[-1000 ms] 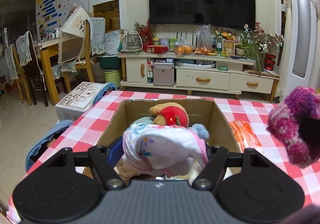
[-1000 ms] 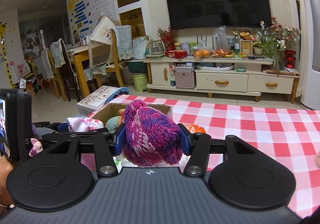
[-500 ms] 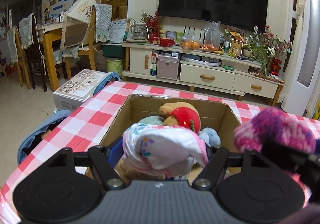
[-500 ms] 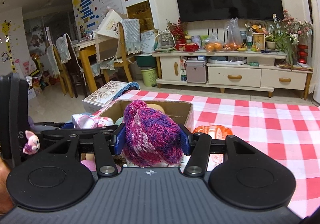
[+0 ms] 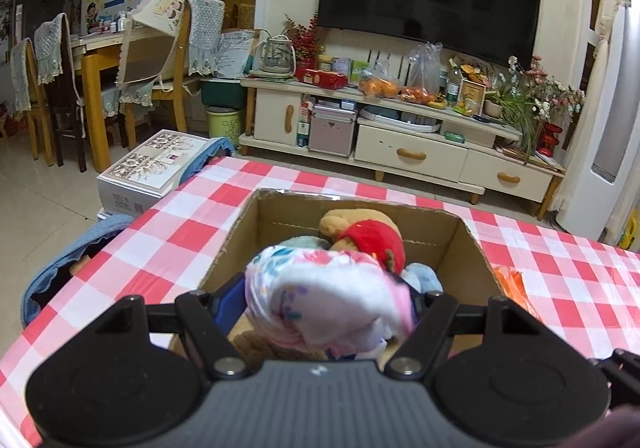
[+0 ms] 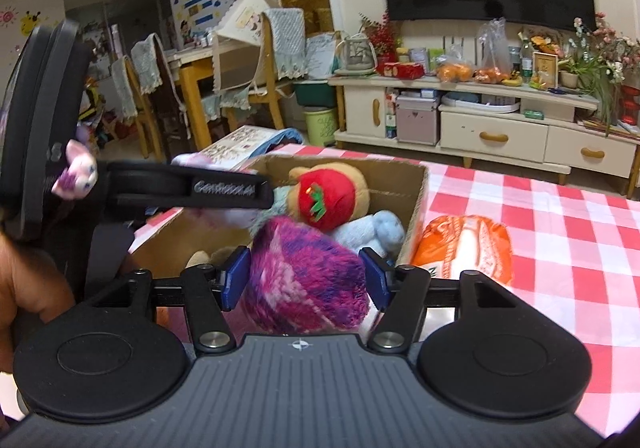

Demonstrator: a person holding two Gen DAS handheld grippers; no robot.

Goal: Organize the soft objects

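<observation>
The left claw (image 5: 328,298) is clamped on a bundled white cloth printed with pink and blue flowers (image 5: 326,300), held over the near end of the open brown cardboard box (image 5: 466,260) on the red-and-white checked counter (image 5: 188,224). The bundle hides both blue pads almost wholly; only a sliver of the one at 9 o'clock shows.

In the box, at 12 o'clock from the bundle, lies a tan plush bear with a red strawberry cap (image 5: 366,234), beside a pale blue plush piece (image 5: 424,274) whose shape is hard to make out. A brown fuzzy thing at the box's near edge is mostly covered.

In the right wrist view, the right claw (image 6: 305,282) has just been opening its jaws: a fuzzy purple-and-pink knitted hat (image 6: 306,280) sits between the blue pads (image 6: 236,278), with a narrow gap showing at 3 o'clock, so the grip looks released, though motion blur makes contact at 9 o'clock uncertain. The hat hangs at the box's near rim, its lower part cut off behind the claw body.

At 3 o'clock from the box, an orange-and-white plastic packet (image 6: 466,248) lies on the counter, touching or nearly touching the box wall. The left claw crosses at 9 o'clock, covering the floral cloth; a person's hand (image 6: 28,288) is cut off by the frame edge.
</observation>
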